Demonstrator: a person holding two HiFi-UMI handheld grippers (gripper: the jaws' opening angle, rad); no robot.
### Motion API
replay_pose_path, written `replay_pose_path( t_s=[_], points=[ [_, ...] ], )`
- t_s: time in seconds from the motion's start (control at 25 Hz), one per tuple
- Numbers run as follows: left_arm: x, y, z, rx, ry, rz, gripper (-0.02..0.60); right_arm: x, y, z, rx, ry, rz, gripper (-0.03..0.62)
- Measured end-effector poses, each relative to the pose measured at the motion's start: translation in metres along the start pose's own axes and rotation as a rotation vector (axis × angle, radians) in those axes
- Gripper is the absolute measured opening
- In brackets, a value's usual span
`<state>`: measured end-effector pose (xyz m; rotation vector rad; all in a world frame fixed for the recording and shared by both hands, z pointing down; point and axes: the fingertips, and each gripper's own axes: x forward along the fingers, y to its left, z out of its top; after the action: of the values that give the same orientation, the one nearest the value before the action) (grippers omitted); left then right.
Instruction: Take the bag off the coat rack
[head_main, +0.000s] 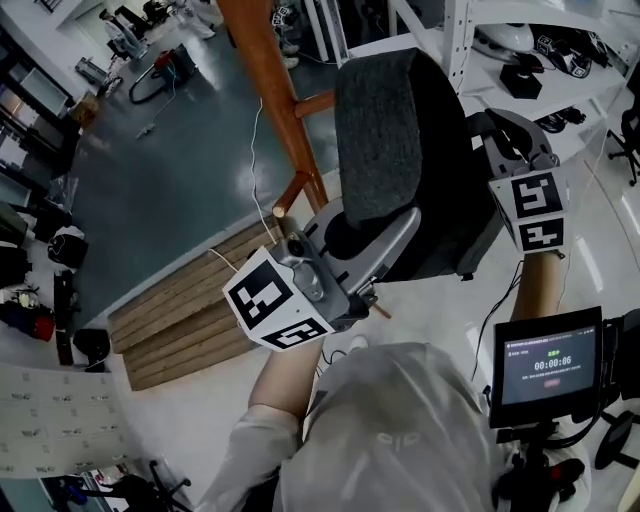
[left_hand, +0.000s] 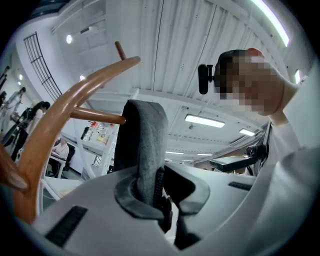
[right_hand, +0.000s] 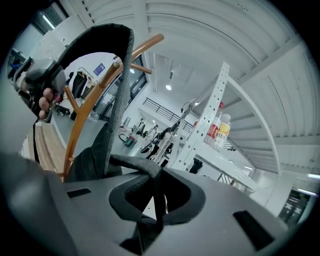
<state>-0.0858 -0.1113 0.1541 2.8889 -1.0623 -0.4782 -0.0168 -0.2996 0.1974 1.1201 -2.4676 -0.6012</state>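
A dark grey felt bag hangs between my two grippers, close to the wooden coat rack. My left gripper is shut on the bag's zippered edge, with the felt pinched between its jaws. Beside it the rack's curved arm and pegs rise on the left. My right gripper is shut on the bag's thin strap, which loops up from the jaws and arcs over the rack's arm. Whether the strap still rests on a peg is hidden.
A slatted wooden platform lies at the rack's foot. White shelving with gear stands at the right, and bottles stand on a shelf post. A small screen sits low on the right.
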Motion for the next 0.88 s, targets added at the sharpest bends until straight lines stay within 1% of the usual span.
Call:
replay_pose_path(
  t_s=[0.16, 0.28, 0.48, 0.6, 0.68, 0.88],
  points=[
    [0.017, -0.004, -0.006, -0.019, 0.012, -0.080, 0.032, -0.011, -0.012, -0.017, 0.013, 0.032, -0.037, 0.044],
    [0.028, -0.004, -0.015, -0.034, 0.031, -0.138, 0.032, -0.018, -0.021, -0.036, 0.030, 0.075, -0.083, 0.044],
    [0.041, -0.012, -0.029, -0.140, 0.072, -0.245, 0.032, -0.056, -0.036, -0.060, 0.063, 0.181, -0.189, 0.044],
    [0.076, -0.024, -0.043, -0.203, 0.113, -0.315, 0.032, -0.090, -0.071, -0.088, 0.076, 0.264, -0.263, 0.044],
    [0.097, -0.031, -0.058, -0.230, 0.139, -0.358, 0.032, -0.111, -0.090, -0.111, 0.088, 0.315, -0.316, 0.044],
    [0.118, -0.055, -0.108, -0.293, 0.209, -0.442, 0.032, -0.169, -0.098, -0.165, 0.143, 0.419, -0.419, 0.044]
  ],
)
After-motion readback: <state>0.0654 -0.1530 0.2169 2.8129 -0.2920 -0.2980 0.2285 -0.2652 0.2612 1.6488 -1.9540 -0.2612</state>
